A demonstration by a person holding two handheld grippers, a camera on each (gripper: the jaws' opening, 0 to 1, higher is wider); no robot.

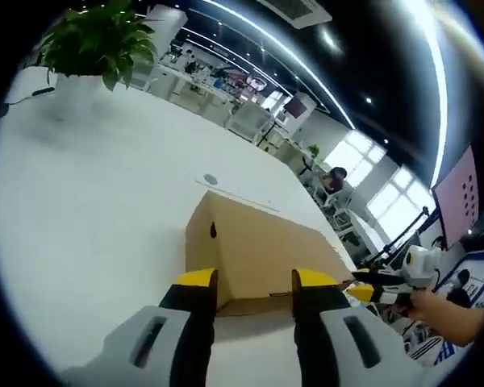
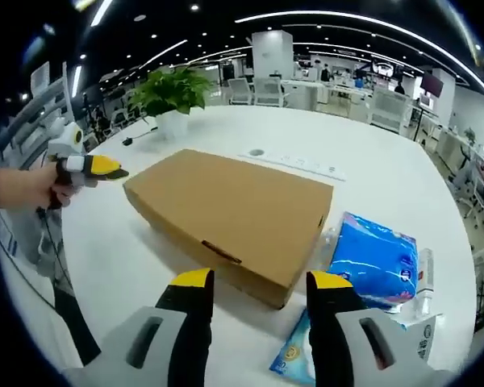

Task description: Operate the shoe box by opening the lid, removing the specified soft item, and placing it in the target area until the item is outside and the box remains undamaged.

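Your left gripper (image 1: pixel 254 282) has its jaws spread apart with nothing between them, yellow tips just short of the near end of the shoe box (image 1: pixel 254 254). That lines you up with one short end of the box, probably so you can steady it or lift from that side. Your right gripper (image 2: pixel 262 284) is also spread and empty, its tips close to the long front edge of the shoe box (image 2: pixel 230 211), where a small dark tab sits on the lid's lip. That reads as the approach to the lid's opening edge, with a gripper at each side so the cardboard is not dragged or twisted.

In the right gripper view your left gripper (image 2: pixel 89 167) appears at the far left, held in a hand (image 2: pixel 28 187), off the box's end. In the left gripper view your right gripper (image 1: pixel 387 284) comes in from the right, near the box corner.

The box lies flat on the white table (image 1: pixel 89 201), lid shut, so the soft item inside is hidden and I cannot tell what it is. To the right of the box lies a blue plastic pack (image 2: pixel 375 260), touching or just beside it, with a smaller blue packet (image 2: pixel 294 355) nearer you. A potted plant (image 2: pixel 171 93) stands far back on the table, well clear of your working space.

The lid is not yet lifted; opening looks like the step in hand.
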